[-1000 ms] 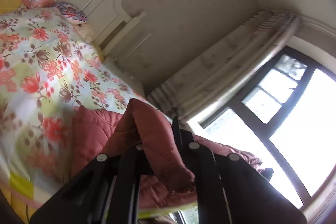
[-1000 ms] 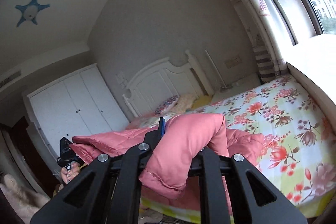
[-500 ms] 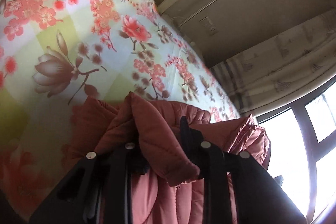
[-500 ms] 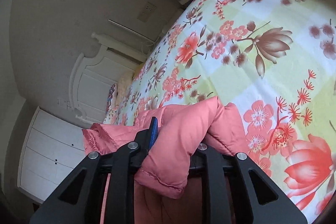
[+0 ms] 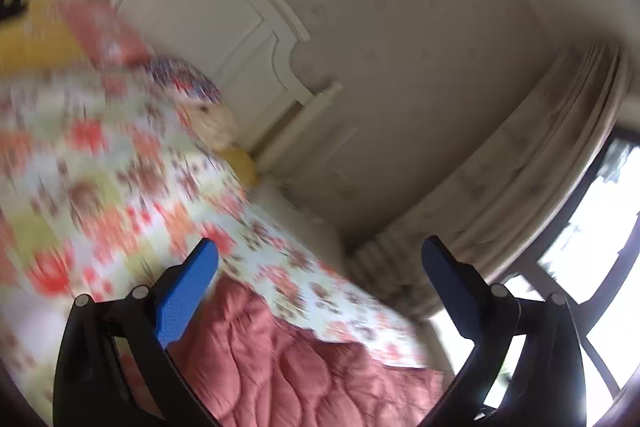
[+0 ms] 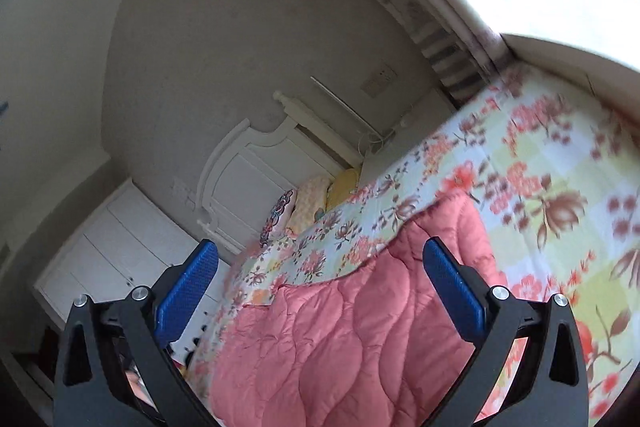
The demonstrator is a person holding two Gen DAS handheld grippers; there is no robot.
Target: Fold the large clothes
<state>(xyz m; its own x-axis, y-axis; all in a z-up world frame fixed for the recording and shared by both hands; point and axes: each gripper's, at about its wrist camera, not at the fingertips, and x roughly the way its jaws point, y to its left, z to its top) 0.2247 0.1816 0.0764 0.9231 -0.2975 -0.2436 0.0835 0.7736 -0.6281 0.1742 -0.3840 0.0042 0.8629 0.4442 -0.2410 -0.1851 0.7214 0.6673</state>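
Observation:
A pink quilted jacket [image 6: 360, 339] lies spread on the flowered bedspread [image 6: 552, 179], near the bed's front edge. In the left wrist view the same jacket [image 5: 296, 367] shows below and between the fingers. My left gripper [image 5: 320, 255] is above it with its jaws opening wide, nothing between the blue pads [image 5: 184, 295]. My right gripper [image 6: 320, 255] also hovers over the jacket, its jaws opening wide and holding nothing. The left wrist view is blurred by motion.
Pillows [image 6: 304, 203] lie against the white headboard [image 6: 256, 179] at the bed's far end. A white wardrobe [image 6: 116, 251] stands at the left, and a curtain [image 5: 520, 163] and window [image 5: 592, 267] at the right. A window ledge [image 6: 568, 27] runs along the bed.
Both grippers have let go of the jacket folds they held and their jaws have swung wide. The jacket now lies flat on the bed, and both cameras have tilted up.

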